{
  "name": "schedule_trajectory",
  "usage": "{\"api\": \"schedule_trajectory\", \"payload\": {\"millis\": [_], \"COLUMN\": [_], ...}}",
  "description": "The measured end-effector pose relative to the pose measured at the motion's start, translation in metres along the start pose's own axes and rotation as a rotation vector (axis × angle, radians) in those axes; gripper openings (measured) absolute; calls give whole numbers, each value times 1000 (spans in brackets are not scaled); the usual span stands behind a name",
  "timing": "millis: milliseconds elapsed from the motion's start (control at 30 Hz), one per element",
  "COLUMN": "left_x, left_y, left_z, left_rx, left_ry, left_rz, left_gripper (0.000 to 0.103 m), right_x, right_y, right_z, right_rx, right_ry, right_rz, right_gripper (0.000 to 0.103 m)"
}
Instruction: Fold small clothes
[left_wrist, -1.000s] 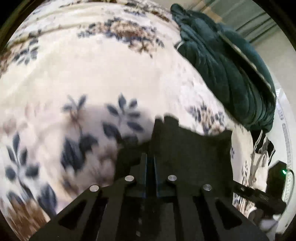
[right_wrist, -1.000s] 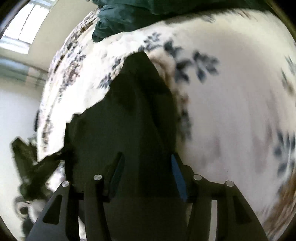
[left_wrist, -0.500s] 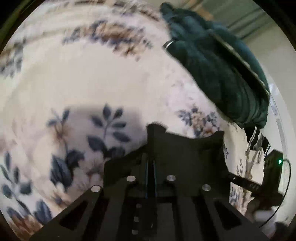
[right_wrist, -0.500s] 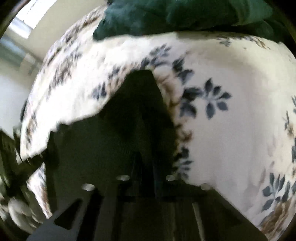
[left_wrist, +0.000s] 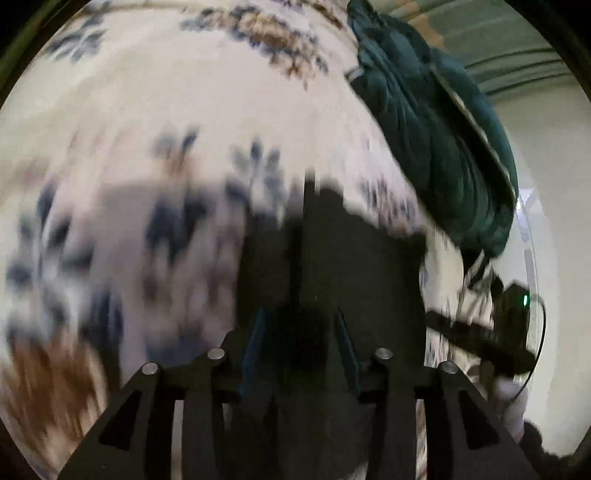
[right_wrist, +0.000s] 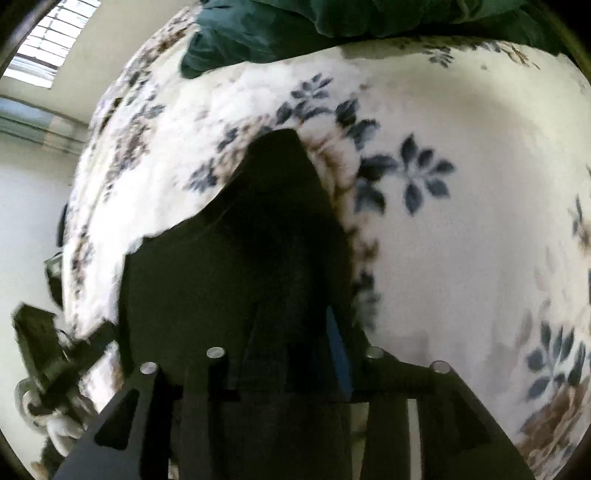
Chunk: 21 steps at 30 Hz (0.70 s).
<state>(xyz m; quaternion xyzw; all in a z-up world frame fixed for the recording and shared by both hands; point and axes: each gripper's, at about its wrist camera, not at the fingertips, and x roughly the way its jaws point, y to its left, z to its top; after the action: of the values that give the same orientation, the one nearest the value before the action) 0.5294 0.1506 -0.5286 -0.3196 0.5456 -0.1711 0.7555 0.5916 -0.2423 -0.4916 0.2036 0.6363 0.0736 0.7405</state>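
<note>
Both of your grippers are opening over a black garment on the floral bed.

Left wrist view: your left gripper (left_wrist: 301, 332) has its jaws parting, the black garment (left_wrist: 354, 258) lying beneath and between them on the bed (left_wrist: 184, 110), blurred; whether the pads touch cloth I cannot tell. A dark green quilt (left_wrist: 436, 147) lies at the bed's far right edge.
Right wrist view: your right gripper (right_wrist: 295, 343) is also opening above the black garment (right_wrist: 229, 266), no grip visible; the quilt (right_wrist: 295, 22) lies along the far edge.

Bed (right_wrist: 461, 258) covered with cream floral blanket, blue and brown motifs. Black garment (right_wrist: 240, 266) lying flat on it. Dark green quilt (left_wrist: 436, 147) heaped at far edge, resting on blanket.
</note>
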Motion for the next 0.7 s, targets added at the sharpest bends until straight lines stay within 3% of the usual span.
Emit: {"api": "schedule_trajectory", "payload": {"millis": [133, 167, 233, 267, 333, 400, 500, 600, 633, 700], "left_x": [-8, -10, -10, -11, -14, -17, -14, -17, -20, -25], "left_y": [-4, -3, -3, -5, -8, -4, 10, 10, 7, 7], "left_z": [-56, -66, -79, -80, -79, -79, -78, -79, -81, -87], "left_rx": [11, 11, 15, 21, 16, -9, -61, -83, -75, -62], "left_ry": [26, 7, -23, -42, -79, -102, -87, -44, -42, -38], "left_rz": [50, 68, 69, 78, 85, 96, 79, -30, -13, -8], "left_gripper": [33, 28, 8, 6, 5, 5, 5, 11, 19, 21], "right_x": [-7, -6, -3, 1, 3, 3, 1, -1, -4, -8], "right_y": [-6, -9, -14, -15, -17, -15, -17, -10, -9, -13], "right_z": [-36, -45, -59, -63, -70, -73, -74, -73, -73, -74], "right_rx": [4, 10, 27, 31, 45, 39, 52, 19, 15, 31], "right_ry": [42, 55, 67, 69, 44, 13, -5, 1, 14, 32], "right_rz": [4, -1, -3, -3, 5, -14, -31, -41, -32, -14], "right_gripper": [38, 38, 38, 38, 33, 13, 10, 10, 13, 18]}}
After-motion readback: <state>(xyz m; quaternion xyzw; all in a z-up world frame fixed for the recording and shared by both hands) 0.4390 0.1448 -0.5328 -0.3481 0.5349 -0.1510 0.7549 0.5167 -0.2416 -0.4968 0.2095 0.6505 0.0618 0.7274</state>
